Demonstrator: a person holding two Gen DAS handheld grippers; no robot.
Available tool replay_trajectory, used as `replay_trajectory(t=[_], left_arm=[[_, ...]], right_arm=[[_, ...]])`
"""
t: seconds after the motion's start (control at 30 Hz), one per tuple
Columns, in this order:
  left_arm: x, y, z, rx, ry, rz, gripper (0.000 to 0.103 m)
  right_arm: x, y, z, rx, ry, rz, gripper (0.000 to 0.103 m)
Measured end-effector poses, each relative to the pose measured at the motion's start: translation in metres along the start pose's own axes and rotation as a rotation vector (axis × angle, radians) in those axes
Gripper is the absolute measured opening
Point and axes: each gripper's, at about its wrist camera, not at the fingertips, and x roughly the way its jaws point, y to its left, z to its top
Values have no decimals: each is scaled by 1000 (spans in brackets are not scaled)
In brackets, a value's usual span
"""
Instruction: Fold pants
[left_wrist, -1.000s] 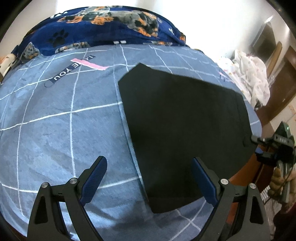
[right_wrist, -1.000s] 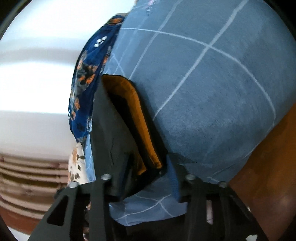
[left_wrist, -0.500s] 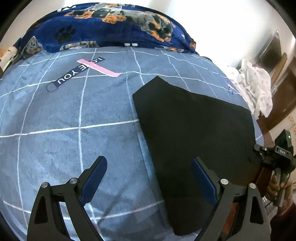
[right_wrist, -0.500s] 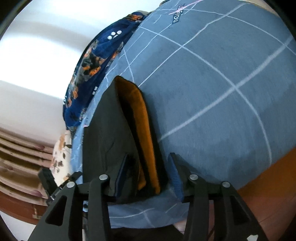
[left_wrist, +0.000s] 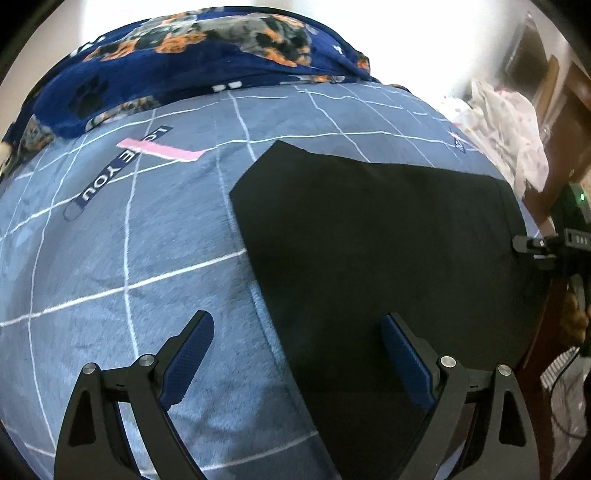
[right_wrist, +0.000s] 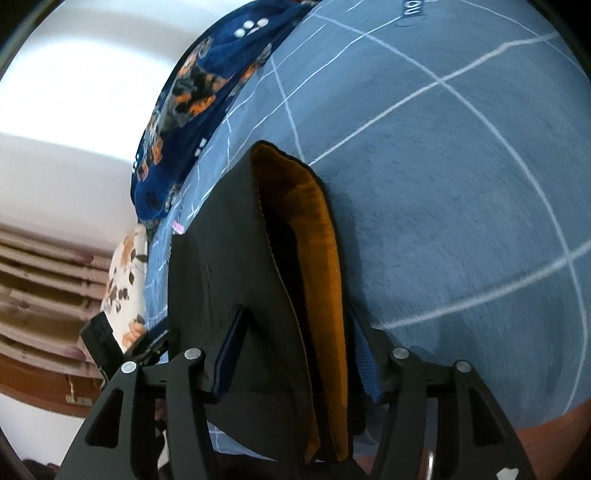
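Closest in, the left gripper hangs over the bed with its jaws spread wide and nothing between them; one blue pad sits over the bedsheet, the other over the pants. The pants are one black folded pile lying flat on the right side of the bed, and their near end is cut off behind the gripper frame so I can't see where it stops. In the right wrist view the right gripper straddles the edge of the pants, jaws just been opening, pads look clear of the cloth, so it's let go; an orange lining shows inside the fold, though the bottom of that stack is hidden under the gripper. In the left view the right gripper only pokes in at the far right edge, mostly cropped, with part of a hand below it too blurry to read. Farther back there's one dark blue dog-print blanket, and one pale bundle of cloth off the bed, washed out.
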Motion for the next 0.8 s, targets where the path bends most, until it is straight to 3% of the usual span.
replay_trajectory(t=[0.23,0.47,0.53,0.8], left_arm=[[11,0,8,9,6,-16,92],[21,1,16,-5,8,-86,92],[24,-3,18,16,21,-93,92],[31,-15,24,87,37,-138,93]], right_arm=[[11,15,11,-89,96,-26,57],[14,10,17,-80,153,108,57],[18,8,19,-87,168,56,52],[23,6,26,-77,218,108,57]])
